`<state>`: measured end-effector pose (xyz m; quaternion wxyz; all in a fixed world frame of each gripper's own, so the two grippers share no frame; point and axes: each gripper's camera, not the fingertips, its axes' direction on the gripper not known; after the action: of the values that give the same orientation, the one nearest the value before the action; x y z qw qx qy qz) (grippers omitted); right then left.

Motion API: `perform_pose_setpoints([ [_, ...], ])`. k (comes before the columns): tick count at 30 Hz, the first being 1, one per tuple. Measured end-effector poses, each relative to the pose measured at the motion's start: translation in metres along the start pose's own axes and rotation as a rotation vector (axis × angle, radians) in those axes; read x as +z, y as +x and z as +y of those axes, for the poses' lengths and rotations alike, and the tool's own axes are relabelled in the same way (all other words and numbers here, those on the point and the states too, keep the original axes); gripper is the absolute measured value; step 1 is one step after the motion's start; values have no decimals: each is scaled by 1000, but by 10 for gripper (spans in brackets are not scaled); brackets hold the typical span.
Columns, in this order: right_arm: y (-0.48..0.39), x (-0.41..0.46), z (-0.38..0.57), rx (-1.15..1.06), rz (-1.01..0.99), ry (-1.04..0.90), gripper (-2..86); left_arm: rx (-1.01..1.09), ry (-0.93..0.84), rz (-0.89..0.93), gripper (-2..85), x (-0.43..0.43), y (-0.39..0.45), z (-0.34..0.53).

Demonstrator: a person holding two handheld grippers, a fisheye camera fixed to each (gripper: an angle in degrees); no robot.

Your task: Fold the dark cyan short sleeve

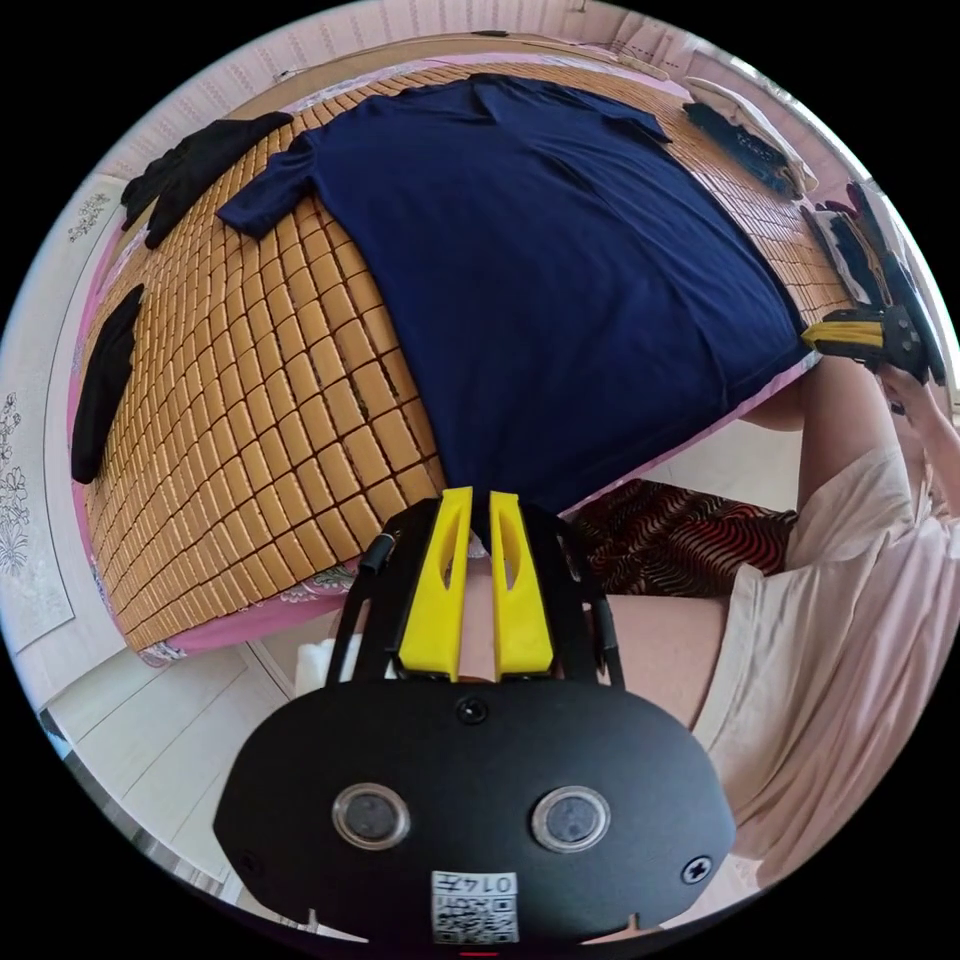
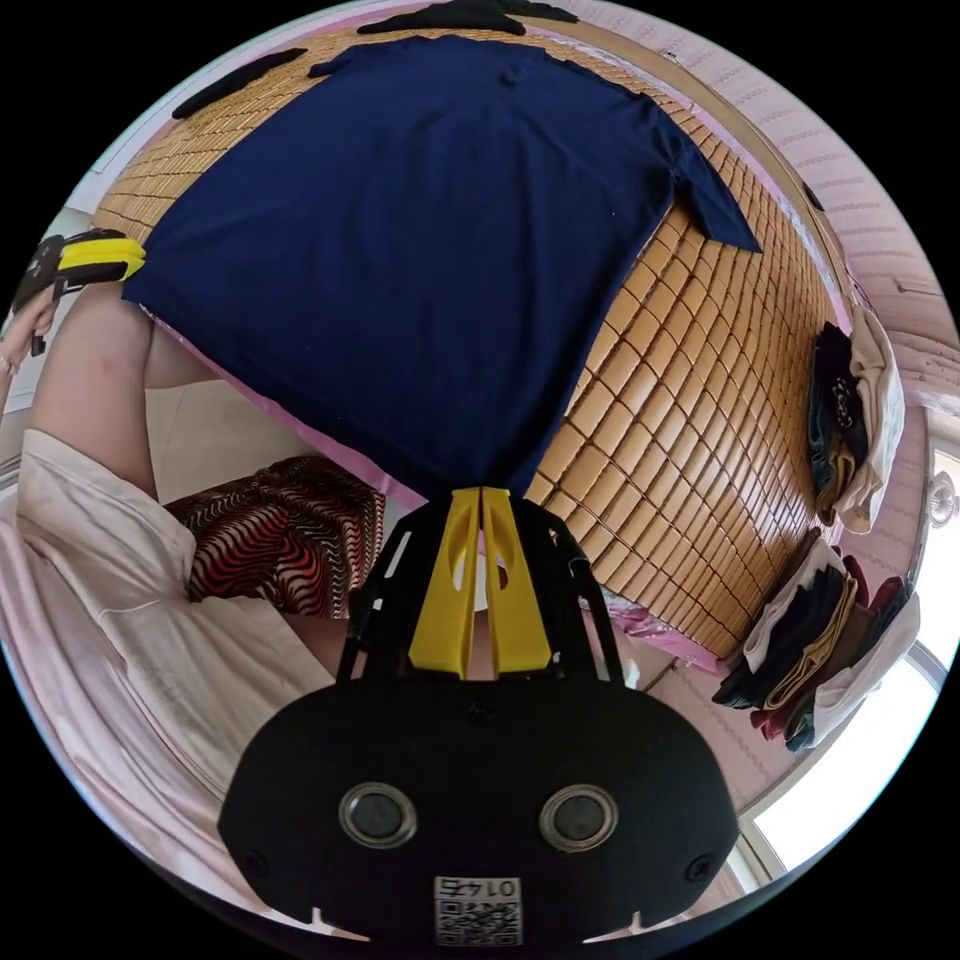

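The dark blue short-sleeve shirt (image 1: 560,280) (image 2: 420,230) lies spread flat on a bamboo mat (image 1: 280,400) (image 2: 680,400), collar at the far end and hem at the near edge of the bed. My left gripper (image 1: 481,497) pinches one hem corner between its yellow jaws, which stand nearly together. My right gripper (image 2: 481,492) is shut on the other hem corner. In the left gripper view the right gripper (image 1: 812,338) sits at the far hem corner. In the right gripper view the left gripper (image 2: 125,262) does the same.
Black garments (image 1: 200,170) (image 1: 105,385) lie on the mat's far side. Piles of folded clothes (image 2: 850,430) (image 2: 820,640) sit past the mat's other edge. The person stands at the bed's edge between the grippers, with a patterned cloth (image 2: 290,540) below the hem.
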<state>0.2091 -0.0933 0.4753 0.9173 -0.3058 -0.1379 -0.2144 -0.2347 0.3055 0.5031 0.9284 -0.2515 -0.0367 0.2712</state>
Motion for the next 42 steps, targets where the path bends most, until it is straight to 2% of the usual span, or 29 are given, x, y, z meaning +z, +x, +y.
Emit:
perform_pose_setpoints([
  [5,1,16,-5,33,-54,-19,-6,-11,31,-8,21,-6,-12,12],
  [9,4,14,-2,60,-96,19,-7,-37,103,32,58,-26,-31,33],
  [15,15,8,4,93,-152,13,-7,-158,192,-28,72,-66,-78,77],
  [21,12,-12,-25,-6,-227,73,-9,-297,342,106,72,-85,-143,85],
  [27,-17,-40,-81,-155,-207,195,-8,-347,480,140,71,-94,-193,55],
  [32,-44,-70,-154,-213,-210,396,17,-459,580,218,73,-84,-248,21],
  [37,-67,-92,-232,-248,-285,483,44,-556,626,302,75,-67,-288,-2],
  [42,-100,-121,-304,-350,-254,517,51,-650,660,269,74,-51,-323,-20],
])
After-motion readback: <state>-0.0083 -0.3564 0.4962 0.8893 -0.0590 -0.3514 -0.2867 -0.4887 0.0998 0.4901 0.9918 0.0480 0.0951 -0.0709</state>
